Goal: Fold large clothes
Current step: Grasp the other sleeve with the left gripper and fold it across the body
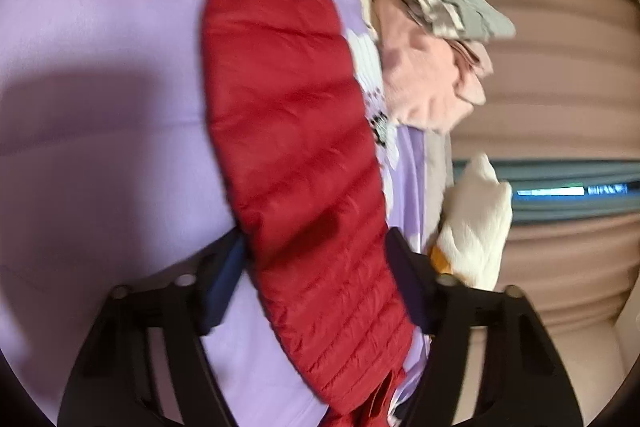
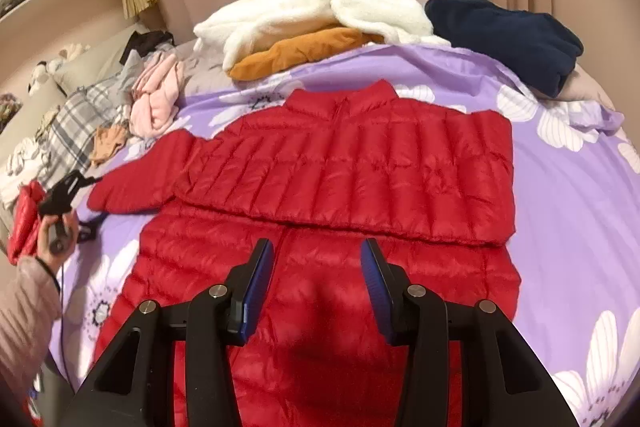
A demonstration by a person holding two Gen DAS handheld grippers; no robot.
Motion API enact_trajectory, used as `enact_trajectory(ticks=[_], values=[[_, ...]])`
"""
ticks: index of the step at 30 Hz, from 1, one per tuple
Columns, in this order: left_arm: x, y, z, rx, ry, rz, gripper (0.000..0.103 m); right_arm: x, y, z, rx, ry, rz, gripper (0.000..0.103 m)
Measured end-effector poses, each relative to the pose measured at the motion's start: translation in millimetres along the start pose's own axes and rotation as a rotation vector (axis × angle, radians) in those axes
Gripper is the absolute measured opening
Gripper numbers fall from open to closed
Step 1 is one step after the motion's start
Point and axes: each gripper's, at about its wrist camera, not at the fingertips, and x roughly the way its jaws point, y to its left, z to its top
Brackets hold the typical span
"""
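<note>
We see a red quilted jacket (image 2: 344,163) lying flat on a purple flowered bedspread (image 2: 568,211), its collar pointing toward the far curtain and one sleeve already folded across the chest. The other sleeve (image 2: 132,183) stretches out to the side of the picture where the left gripper (image 2: 86,183) meets its cuff. In the left wrist view we look along that sleeve (image 1: 288,115): it runs between the left gripper (image 1: 320,267) fingers, whose blue pads sit at either side of the puffy fabric; the picture is blurred, and we cannot tell whether the pads press on it or merely flank it. The right gripper (image 2: 318,283) hovers above the lower front of the jacket, its jaws spread part way with nothing between them. A hand (image 2: 56,231) with a padded sleeve holds the left gripper's handle at the edge of the bed. Behind the jacket we find a white fleece (image 2: 320,11) lying over an orange garment (image 2: 296,51), and a dark blue garment (image 2: 508,35) beside them. A pink garment (image 2: 158,95) and a plaid one (image 2: 76,123) lie heaped near the outstretched sleeve.
</note>
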Motion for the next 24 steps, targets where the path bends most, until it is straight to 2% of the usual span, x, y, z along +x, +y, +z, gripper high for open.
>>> enact_trajectory(ticks=[1, 2, 3, 7, 11, 14, 18, 24], values=[[1.2, 0.6, 1.6, 0.0, -0.006, 0.039, 0.043, -1.5, 1.1, -1.8, -0.002, 0.0, -0.005, 0.045], [3.0, 1.2, 2.6, 0.002, -0.008, 0.073, 0.024, -2.3, 0.8, -2.7, -0.008, 0.0, -0.012, 0.045], [5.0, 3.7, 3.6, 0.001, -0.004, 0.093, 0.018, -3.3, 0.6, -3.6, -0.01, -0.001, -0.017, 0.045], [5.2, 5.8, 4.3, 0.018, -0.009, 0.113, 0.013, -3.7, -2.7, -6.3, 0.0, 0.007, -0.031, 0.045], [0.8, -11.1, -0.2, 0.118, -0.024, 0.153, 0.01, -2.6, -5.4, -9.6, 0.014, 0.017, -0.034, 0.046], [-8.8, -34.9, -8.6, 0.225, -0.049, 0.166, 0.008, -2.1, -4.0, -11.3, 0.017, 0.02, -0.029, 0.046], [-24.0, -80.0, -26.5, 0.376, -0.08, 0.131, 0.008, -1.5, -2.1, -11.8, 0.025, 0.02, -0.016, 0.046], [-41.1, -160.8, -88.5, 0.722, -0.116, 0.096, 0.008, -4.5, -0.6, -12.3, 0.033, 0.009, 0.009, 0.046]])
